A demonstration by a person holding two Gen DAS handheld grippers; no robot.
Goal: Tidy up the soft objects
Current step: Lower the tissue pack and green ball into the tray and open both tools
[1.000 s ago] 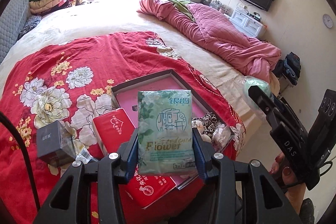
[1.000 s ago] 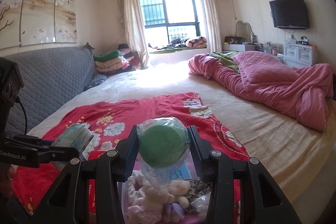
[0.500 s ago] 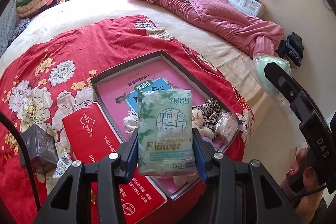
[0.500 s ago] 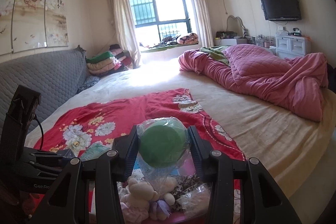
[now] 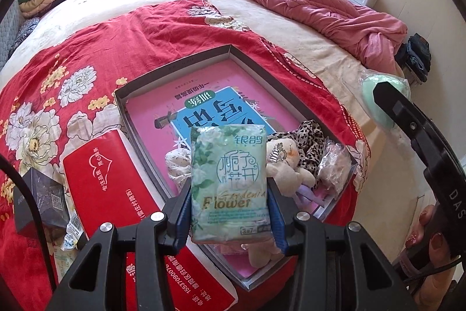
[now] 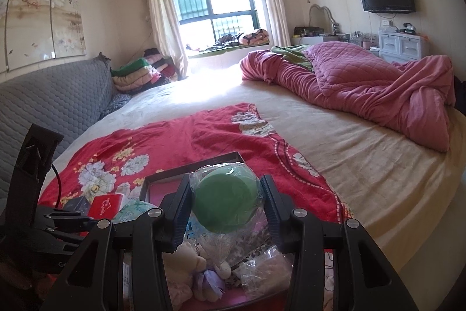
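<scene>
Above the grey tray (image 5: 174, 66) on the red floral blanket (image 5: 96, 48), a green tissue pack (image 5: 230, 182) sits pinched in the left gripper (image 5: 230, 219). Right gripper (image 6: 225, 212) pinches a bagged green ball (image 6: 225, 206) over the plush toy (image 6: 186, 264).

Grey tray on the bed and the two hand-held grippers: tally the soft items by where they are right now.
In the left hand-held gripper: 1, green floral tissue pack
In the right hand-held gripper: 1, green round sponge in clear wrap
In the grey tray: 3, cream plush bear, leopard-print cloth, white lace cloth
Total: 5
</scene>
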